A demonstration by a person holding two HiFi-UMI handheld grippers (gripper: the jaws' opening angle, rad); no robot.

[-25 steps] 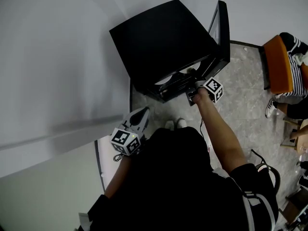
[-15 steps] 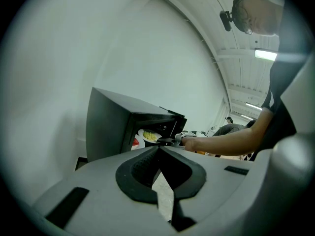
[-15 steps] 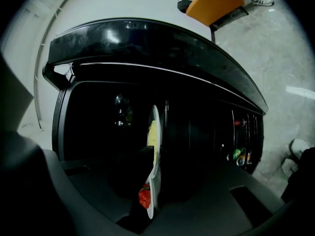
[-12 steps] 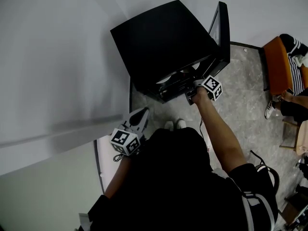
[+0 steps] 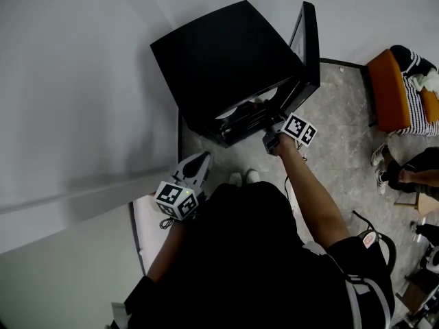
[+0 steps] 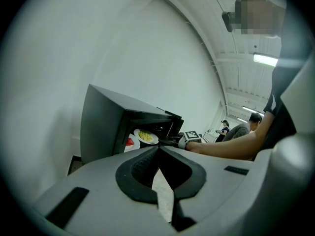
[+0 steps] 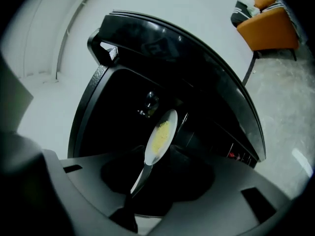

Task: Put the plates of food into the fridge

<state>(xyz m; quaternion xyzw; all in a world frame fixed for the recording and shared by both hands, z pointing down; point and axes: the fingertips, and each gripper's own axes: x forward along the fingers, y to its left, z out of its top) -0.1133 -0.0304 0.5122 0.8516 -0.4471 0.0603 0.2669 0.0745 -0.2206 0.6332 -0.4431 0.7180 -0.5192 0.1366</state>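
The right gripper point(image 5: 269, 140) is at the open fridge point(image 5: 226, 60), its jaws just opened wide. The plate of yellow food point(image 7: 160, 135) lies inside, just ahead of the gap and unpressed.

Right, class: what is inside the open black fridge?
Two white plates sit inside the fridge: a plate of yellow food and, beside it, a plate of red food partly hidden by the fridge's front frame. Everything behind them is too dark to tell.

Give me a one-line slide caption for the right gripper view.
Right gripper, jaws just opened, lets go of the yellow-food plate, its near rim between them, inside the open black fridge.
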